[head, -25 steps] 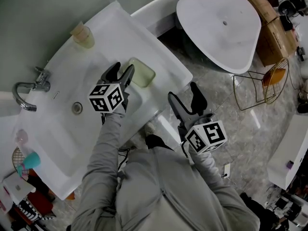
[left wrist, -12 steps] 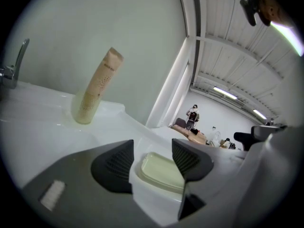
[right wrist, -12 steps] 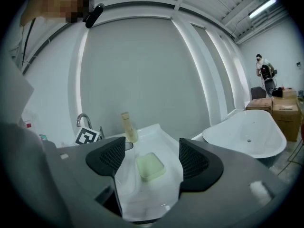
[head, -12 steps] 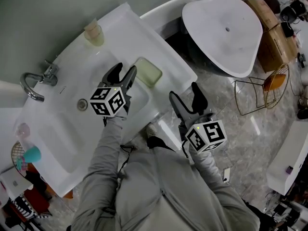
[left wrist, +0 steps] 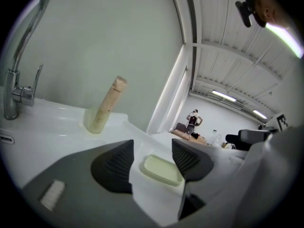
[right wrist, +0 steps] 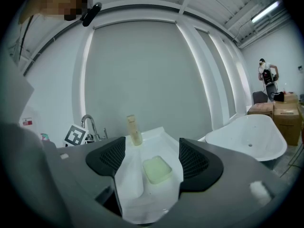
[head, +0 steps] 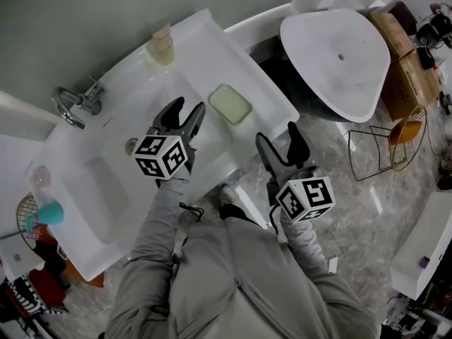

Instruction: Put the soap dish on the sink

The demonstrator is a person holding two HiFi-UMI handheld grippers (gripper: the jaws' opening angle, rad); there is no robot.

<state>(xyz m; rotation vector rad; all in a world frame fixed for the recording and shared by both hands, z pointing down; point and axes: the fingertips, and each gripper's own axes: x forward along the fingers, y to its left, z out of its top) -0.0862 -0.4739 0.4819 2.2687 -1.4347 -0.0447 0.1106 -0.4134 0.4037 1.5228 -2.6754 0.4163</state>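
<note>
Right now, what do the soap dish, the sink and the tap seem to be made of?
Soap dish: pale yellow-green with a soft, slightly see-through look, so likely plastic, perhaps silicone.
Sink: glossy white with bright reflections, probably glazed ceramic, though acrylic can't be ruled out.
Tap: mirror-bright silver, likely chromed metal.

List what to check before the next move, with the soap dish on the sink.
1. The soap dish lies flat on the sink ledge, beside the basin: ok.
2. The left gripper has its jaws apart, holds nothing and is short of the dish: ok.
3. The right gripper has its jaws apart, is empty and is off the sink's front edge: ok.
4. The dish sits apart from the bottle: ok.
5. Soap inside the dish: cannot tell.
</note>
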